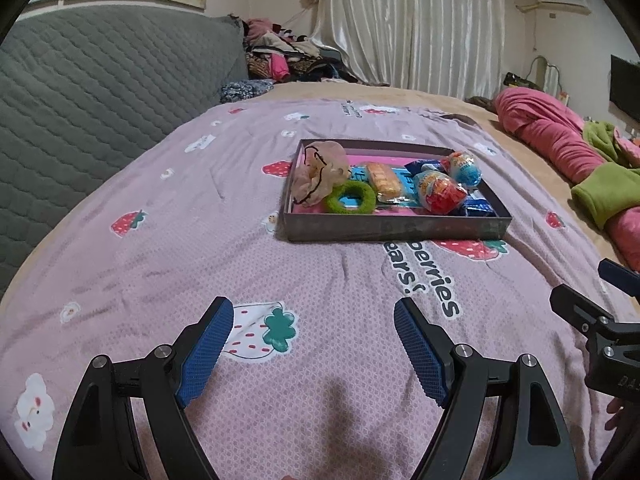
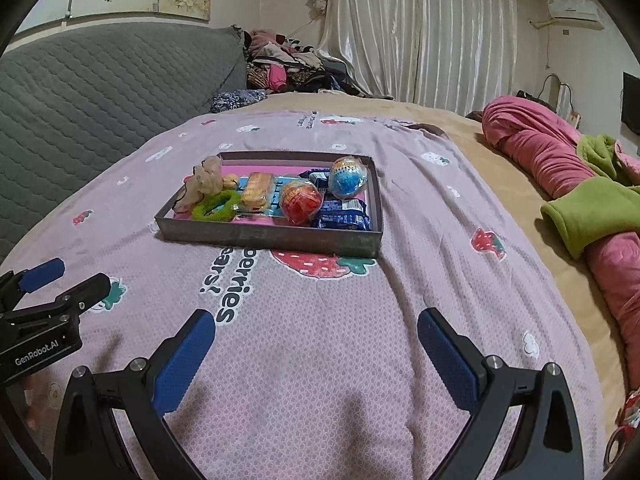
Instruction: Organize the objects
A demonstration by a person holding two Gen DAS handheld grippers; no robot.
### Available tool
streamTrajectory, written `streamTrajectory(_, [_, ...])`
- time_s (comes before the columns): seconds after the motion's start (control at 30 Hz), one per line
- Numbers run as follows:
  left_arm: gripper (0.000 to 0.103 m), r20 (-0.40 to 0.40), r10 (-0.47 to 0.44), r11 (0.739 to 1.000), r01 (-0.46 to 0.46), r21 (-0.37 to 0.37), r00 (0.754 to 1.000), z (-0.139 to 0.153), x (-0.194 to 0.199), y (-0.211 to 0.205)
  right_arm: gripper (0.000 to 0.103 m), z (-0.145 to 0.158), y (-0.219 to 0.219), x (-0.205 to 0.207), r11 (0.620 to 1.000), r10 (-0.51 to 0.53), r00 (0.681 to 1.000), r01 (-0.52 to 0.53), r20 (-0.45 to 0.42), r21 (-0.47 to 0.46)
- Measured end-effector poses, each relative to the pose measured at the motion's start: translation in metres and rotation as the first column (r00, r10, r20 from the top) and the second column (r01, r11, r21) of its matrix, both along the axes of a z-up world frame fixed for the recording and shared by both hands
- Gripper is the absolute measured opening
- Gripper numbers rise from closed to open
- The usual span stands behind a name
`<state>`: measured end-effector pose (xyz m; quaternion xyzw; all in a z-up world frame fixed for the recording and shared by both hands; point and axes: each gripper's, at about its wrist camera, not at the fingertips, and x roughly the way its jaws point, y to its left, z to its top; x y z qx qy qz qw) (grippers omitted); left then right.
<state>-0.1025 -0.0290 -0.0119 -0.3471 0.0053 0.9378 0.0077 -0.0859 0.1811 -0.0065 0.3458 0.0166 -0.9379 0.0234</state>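
Currently, we record the following conditions.

Left tongs: we see both blue pads spread wide, gripping nothing, held low over the bed.
Right tongs: we see the fingers equally wide apart and empty; the left tongs appear beside them at the left edge of the right wrist view.
Bed cover: a pink sheet with strawberry prints and lettering lies under both tongs.
Tray: a shallow dark rectangular tray with a pink floor rests on the bed cover, ahead of both tongs and well apart from them; it sits ahead and to the right of the left tongs, and ahead and to the left of the right tongs.
Beige scrunchie: inside the tray, at its left end.
Green ring: a fuzzy green hair tie, inside the tray, touching the beige scrunchie on the near side.
Wrapped cake: a yellow snack in clear wrap, mid-tray, just right of the green ring.
Red egg: foil-wrapped, inside the tray, right of the wrapped cake.
Blue egg: foil-wrapped, inside the tray, behind the red egg toward the far right corner.
Blue packets: dark blue snack packs in the tray's near right corner, next to the red egg.
Pink blanket: rolled up with a green one on the bed, far right of the tongs.
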Motion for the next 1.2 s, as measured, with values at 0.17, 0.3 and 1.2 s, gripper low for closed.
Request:
streamTrajectory(0.17, [0.083,0.002,-0.008,1.0,0.008,-0.006,1.0,-0.005,0.0,0.003,0.102,-0.006,0.001,0.0,1.0,-0.004,1.0,0.004,0.01,0.001])
streamTrajectory(0.3, [0.083,0.009,-0.008,1.0,0.008,-0.004,1.0,-0.009,0.001,0.003,0.102,-0.009,0.001,0.001,1.0,-0.011,1.0,0.011,0.009,-0.002])
streamTrajectory(1.2, [0.083,0.023,0.008,1.0,-0.008,-0.012,1.0,-0.031,0.003,0.0,0.102,-0.029,0.002,0.009,0.999,-0.031,0.999,0.032,0.029,-0.02])
